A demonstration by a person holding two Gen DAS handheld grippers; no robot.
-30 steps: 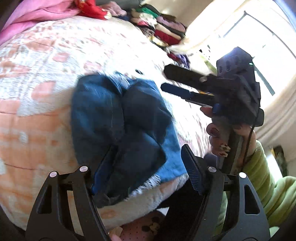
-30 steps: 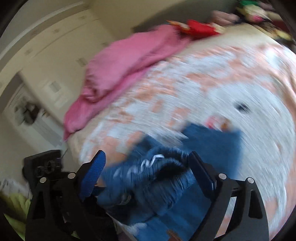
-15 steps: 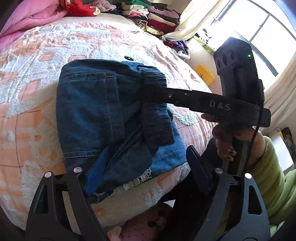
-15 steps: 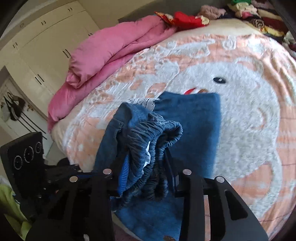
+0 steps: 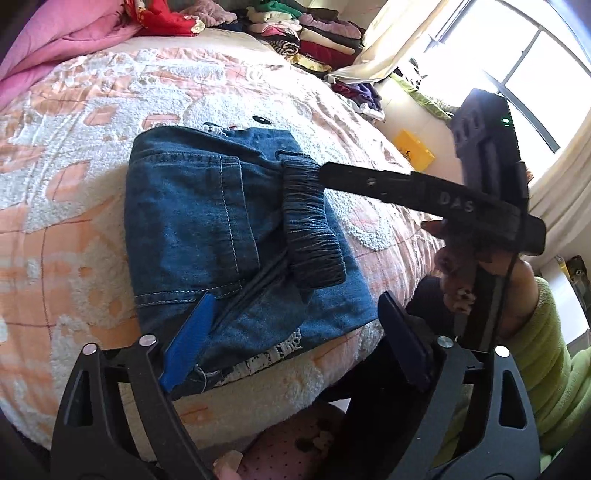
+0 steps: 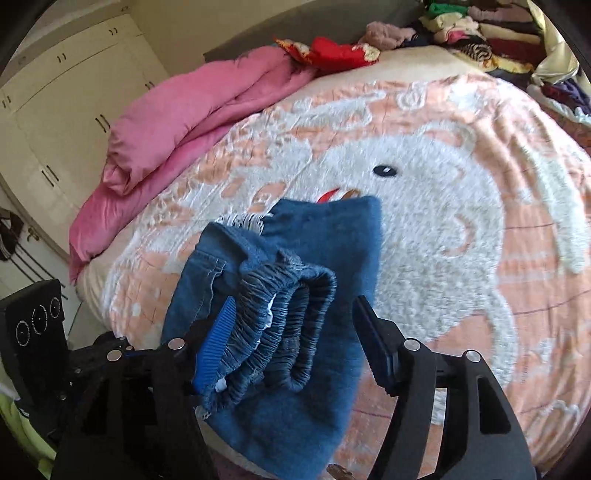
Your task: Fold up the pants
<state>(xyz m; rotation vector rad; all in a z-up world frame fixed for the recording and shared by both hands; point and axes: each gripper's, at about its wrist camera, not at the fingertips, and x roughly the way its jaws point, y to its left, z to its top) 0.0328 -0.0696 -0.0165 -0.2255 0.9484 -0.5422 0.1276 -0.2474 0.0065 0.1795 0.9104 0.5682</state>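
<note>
The left gripper (image 5: 291, 339) is opening wide at the near edge of the bed (image 5: 74, 229), holding nothing. The folded pants (image 5: 221, 236) lie flat there on the blanket (image 6: 461, 229). The right gripper (image 6: 291, 339) is opening too, with the stretchy waistband (image 6: 284, 321) loose between its fingers. Farther back are a pink quilt (image 6: 192, 118) and stacked clothes (image 5: 314, 33).

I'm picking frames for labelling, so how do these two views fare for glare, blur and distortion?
Left wrist view: the window is blown out white at upper right, while the denim pants stay sharp. Right wrist view: even light, no glare, and the elastic waistband is crisp. Both views: fisheye bending curves the bedspread and darkens the corners.
</note>
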